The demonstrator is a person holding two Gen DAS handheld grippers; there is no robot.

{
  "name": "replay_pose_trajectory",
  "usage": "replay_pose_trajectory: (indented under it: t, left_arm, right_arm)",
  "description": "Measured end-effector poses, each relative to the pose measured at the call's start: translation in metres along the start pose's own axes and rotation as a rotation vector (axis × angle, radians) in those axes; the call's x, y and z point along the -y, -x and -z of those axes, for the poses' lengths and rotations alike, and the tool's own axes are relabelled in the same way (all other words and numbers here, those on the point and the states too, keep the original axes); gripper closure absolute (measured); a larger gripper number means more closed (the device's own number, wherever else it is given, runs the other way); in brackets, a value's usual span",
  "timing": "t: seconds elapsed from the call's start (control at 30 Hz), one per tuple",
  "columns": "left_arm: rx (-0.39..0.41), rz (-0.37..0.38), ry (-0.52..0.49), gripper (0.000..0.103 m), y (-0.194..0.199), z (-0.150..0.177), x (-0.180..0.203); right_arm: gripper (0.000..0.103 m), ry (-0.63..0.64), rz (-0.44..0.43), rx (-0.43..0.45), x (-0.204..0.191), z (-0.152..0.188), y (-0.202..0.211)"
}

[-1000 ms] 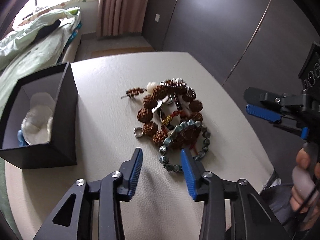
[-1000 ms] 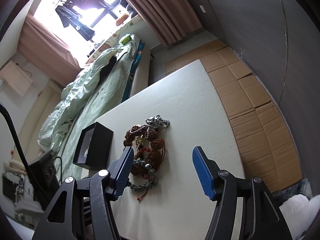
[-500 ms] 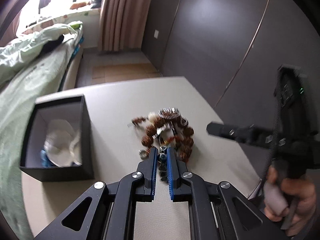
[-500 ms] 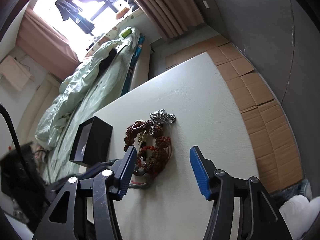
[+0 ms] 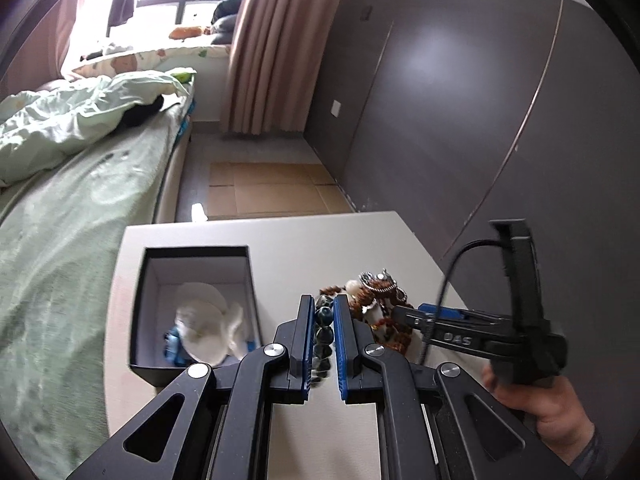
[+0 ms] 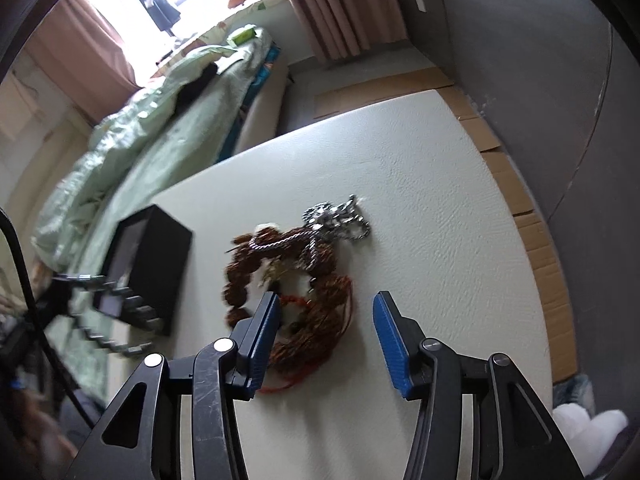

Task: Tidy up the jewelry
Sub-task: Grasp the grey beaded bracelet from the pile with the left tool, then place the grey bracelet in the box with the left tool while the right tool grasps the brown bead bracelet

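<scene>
My left gripper (image 5: pixel 323 300) is shut on a dark green bead bracelet (image 5: pixel 324 334), held above the white table (image 5: pixel 280 248). In the right wrist view the bracelet (image 6: pixel 120 308) dangles as a blurred string beside the black open box (image 6: pixel 160 256). The box (image 5: pixel 196 248) holds white and blue pieces. A pile of brown bead bracelets (image 6: pixel 296 272) with a silver chain (image 6: pixel 336 220) lies mid-table. My right gripper (image 6: pixel 326 300) hangs over the near end of the pile. Its jaws are closing, with brown beads between them, but the pads stand apart from the beads. It reaches in from the right (image 5: pixel 404 312).
A bed with a pale green cover (image 5: pixel 60 200) runs along the table's left side. Flattened cardboard (image 6: pixel 520 208) covers the floor past the table's far and right edges. Dark cabinet doors (image 5: pixel 460 100) stand to the right. A hand (image 5: pixel 552 408) holds the right gripper.
My left gripper shut on the green bead bracelet and rose with it off the pile. The right gripper came in over the pile, and its jaws narrowed.
</scene>
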State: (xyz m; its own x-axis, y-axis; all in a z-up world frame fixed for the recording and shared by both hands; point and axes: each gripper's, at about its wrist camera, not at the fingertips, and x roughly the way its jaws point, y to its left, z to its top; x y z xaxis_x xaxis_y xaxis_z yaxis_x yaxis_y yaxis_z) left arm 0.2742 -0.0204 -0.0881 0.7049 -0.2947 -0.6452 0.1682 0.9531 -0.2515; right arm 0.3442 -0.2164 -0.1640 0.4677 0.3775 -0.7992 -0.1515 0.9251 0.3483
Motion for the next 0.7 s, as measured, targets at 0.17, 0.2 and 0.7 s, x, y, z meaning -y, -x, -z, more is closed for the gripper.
replay_pose_trajectory:
  t: [0.17, 0.2, 0.7]
  left_arm:
    - [0.023, -0.013, 0.014, 0.093, 0.010, -0.006, -0.009]
    - [0.029, -0.016, 0.015, 0.093, 0.013, -0.008, -0.010]
    - [0.094, -0.109, 0.004, 0.093, 0.043, -0.032, -0.033]
  right_arm:
    - [0.063, 0.042, 0.047, -0.015, -0.006, -0.004, -0.014]
    - [0.071, 0.053, 0.054, -0.022, -0.008, -0.004, -0.015]
    - [0.083, -0.010, -0.200, 0.141, -0.007, 0.002, 0.043]
